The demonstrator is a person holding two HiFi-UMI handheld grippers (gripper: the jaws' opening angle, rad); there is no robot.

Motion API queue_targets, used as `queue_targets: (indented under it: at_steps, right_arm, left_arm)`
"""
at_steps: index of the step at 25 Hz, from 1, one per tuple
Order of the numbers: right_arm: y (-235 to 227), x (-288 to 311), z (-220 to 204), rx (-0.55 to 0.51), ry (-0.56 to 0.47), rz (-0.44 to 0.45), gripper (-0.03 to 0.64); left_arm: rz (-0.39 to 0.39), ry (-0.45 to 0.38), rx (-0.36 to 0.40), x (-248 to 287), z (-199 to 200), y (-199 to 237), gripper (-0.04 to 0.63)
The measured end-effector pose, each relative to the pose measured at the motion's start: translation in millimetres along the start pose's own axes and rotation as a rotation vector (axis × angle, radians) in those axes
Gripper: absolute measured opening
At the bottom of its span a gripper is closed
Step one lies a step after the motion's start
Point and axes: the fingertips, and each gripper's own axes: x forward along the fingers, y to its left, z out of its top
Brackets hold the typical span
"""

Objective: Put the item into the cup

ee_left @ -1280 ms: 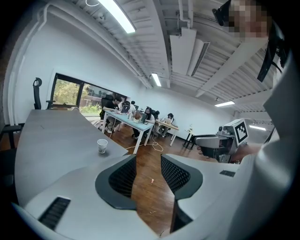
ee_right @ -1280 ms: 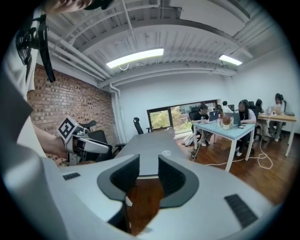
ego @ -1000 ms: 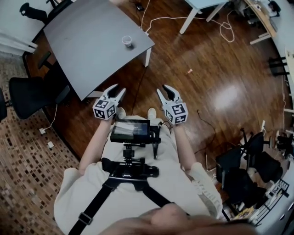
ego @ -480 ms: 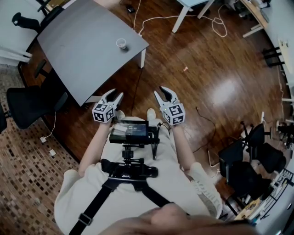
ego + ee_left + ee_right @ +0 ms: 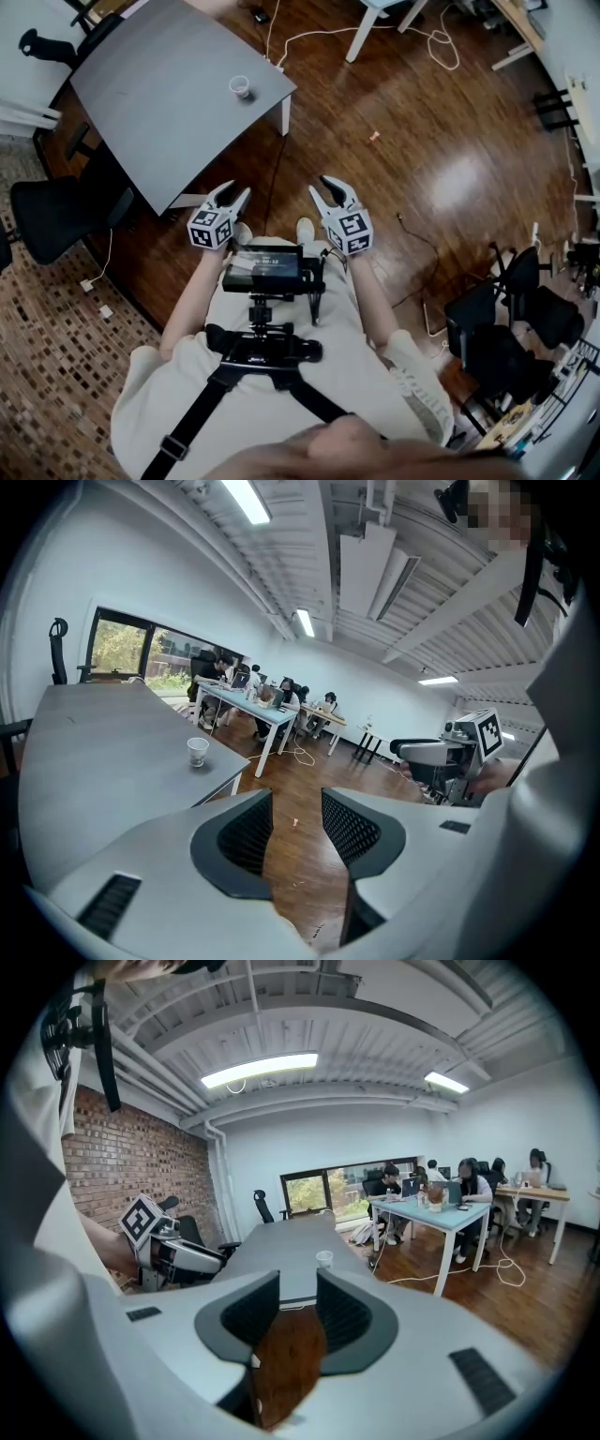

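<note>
A small white cup [image 5: 240,86] stands upright near the right edge of the grey table [image 5: 159,94]; it also shows as the cup [image 5: 197,751] in the left gripper view and the cup [image 5: 323,1259] in the right gripper view. A small orange item [image 5: 374,136] lies on the wooden floor beyond the table; the same item [image 5: 294,822] shows between the left jaws. My left gripper [image 5: 232,193] and right gripper [image 5: 325,188] are held in front of the person, both open and empty, well short of table and item.
A black office chair [image 5: 56,202] stands left of the table. White cables [image 5: 412,42] trail across the wooden floor near another table's legs. Black chairs and gear [image 5: 506,328] crowd the right. Several people sit at desks [image 5: 450,1194] far off.
The view has shifted: the table, cup and orange item have slid up and left in the head view. Both grippers stay open and held together in front of the person.
</note>
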Motion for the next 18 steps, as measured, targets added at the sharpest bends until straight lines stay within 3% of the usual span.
queue_targets:
  at_steps: [18]
  right_arm:
    - [-20.1, -10.9, -2.4, -0.042, 0.005, -0.006, 0.144]
  left_arm:
    - [0.006, -0.002, -0.01, 23.1, -1.5, -20.4, 0.167]
